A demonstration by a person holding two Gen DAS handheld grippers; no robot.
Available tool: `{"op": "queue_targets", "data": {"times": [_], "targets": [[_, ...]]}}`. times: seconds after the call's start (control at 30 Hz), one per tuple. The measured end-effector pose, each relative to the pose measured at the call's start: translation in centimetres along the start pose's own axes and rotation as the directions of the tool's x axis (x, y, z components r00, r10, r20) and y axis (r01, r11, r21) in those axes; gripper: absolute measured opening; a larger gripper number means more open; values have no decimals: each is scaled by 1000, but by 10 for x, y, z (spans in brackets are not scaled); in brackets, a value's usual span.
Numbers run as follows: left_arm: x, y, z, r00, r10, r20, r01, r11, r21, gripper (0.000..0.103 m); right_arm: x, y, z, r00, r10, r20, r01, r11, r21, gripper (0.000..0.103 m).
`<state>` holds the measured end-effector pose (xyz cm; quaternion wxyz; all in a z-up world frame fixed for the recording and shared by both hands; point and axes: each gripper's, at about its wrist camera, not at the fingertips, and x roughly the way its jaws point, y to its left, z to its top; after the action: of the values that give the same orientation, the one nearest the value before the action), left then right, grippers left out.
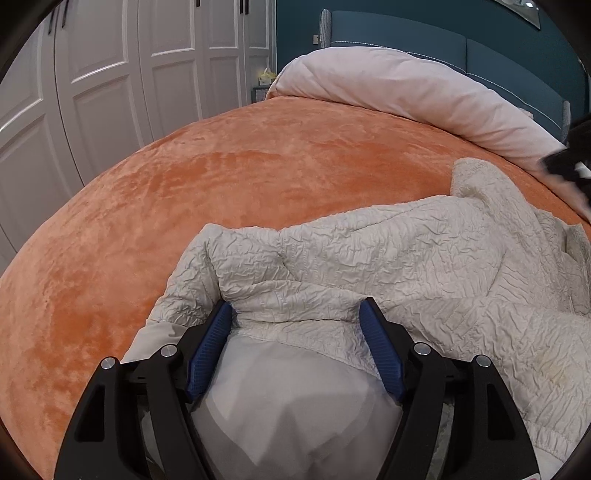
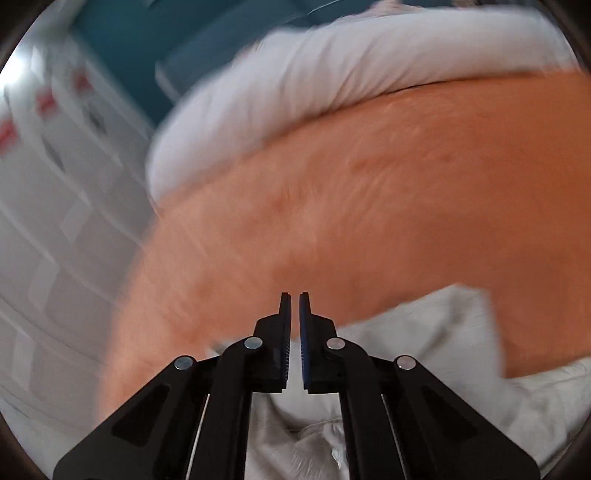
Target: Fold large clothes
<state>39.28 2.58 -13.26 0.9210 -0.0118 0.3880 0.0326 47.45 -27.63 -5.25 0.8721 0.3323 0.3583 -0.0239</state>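
A cream crinkled quilted jacket [image 1: 406, 258] lies crumpled on the orange plush bedspread [image 1: 221, 184]. My left gripper [image 1: 295, 306] is pressed down into it, jaws wide. The jacket's smooth white lining [image 1: 295, 398] bulges up between the blue pads [image 1: 210, 350], and the fingertips sink into a fold. In the blurred right wrist view my right gripper [image 2: 294, 295] is shut with nothing between its pads. It hovers over the bedspread [image 2: 406, 184], with the jacket [image 2: 443, 332] below and to the right. A dark blurred shape [image 1: 569, 162] at the right edge of the left wrist view is probably that gripper.
A pale rolled duvet [image 1: 388, 85] lies along the bed's far side in front of a teal headboard [image 1: 406, 33]. White panelled wardrobe doors [image 1: 110, 92] stand beyond the bed's left edge. Wide orange bedspread surrounds the jacket to the left and beyond it.
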Motion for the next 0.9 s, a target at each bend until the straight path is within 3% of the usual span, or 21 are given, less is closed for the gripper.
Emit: {"op": "queue_targets", "data": {"times": [0.1, 0.17, 0.27, 0.3, 0.33, 0.4, 0.47, 0.57, 0.63, 0.7, 0.77, 0.83, 0.9], "targets": [[1, -1, 0, 1000, 4, 0, -4, 1000, 2, 69, -62, -21, 1, 999, -7, 38, 9, 998, -55, 5], [1, -1, 0, 1000, 6, -2, -6, 1000, 4, 69, -85, -38, -16, 999, -47, 14, 48, 994, -98, 5], [1, -1, 3, 1000, 10, -12, -10, 1000, 11, 69, -86, -81, -57, 981, -185, -58, 177, 977, -120, 5], [0, -1, 6, 1000, 10, -18, -10, 1000, 16, 69, -81, -99, -70, 971, -222, -86, 213, 971, -111, 0], [-3, -1, 8, 1000, 5, -23, -4, 1000, 20, 70, -78, -110, -81, 965, -245, -90, 234, 966, -113, 0], [-18, -5, 21, 999, -18, -26, 19, 999, 50, 70, -82, -122, -94, 977, -205, -50, 199, 974, -111, 0], [-51, -13, 41, 996, -88, 29, 87, 995, 50, 70, -80, -122, -95, 978, -203, -41, 198, 974, -114, 0], [-95, -60, 75, 963, -254, 94, 245, 965, 96, 81, -77, -120, -96, 978, -205, -22, 201, 971, -129, 0], [-98, -117, 87, 933, -359, 14, 350, 918, 184, 82, -78, -123, -100, 980, -197, -12, 194, 973, -128, 0], [-87, -162, 86, 921, -384, -64, 388, 892, 233, 82, -80, -126, -102, 983, -186, -5, 184, 975, -123, 0], [-65, -205, 75, 939, -331, -93, 343, 890, 301, 81, -79, -132, -102, 984, -179, 3, 178, 977, -121, 0], [-33, -228, 61, 972, -208, -107, 233, 906, 353, 56, -78, -133, -103, 984, -176, 12, 176, 977, -122, 0], [-3, -222, 55, 982, -118, -151, 160, 935, 315, 38, -78, -134, -105, 985, -172, 22, 174, 977, -124, 0]]}}
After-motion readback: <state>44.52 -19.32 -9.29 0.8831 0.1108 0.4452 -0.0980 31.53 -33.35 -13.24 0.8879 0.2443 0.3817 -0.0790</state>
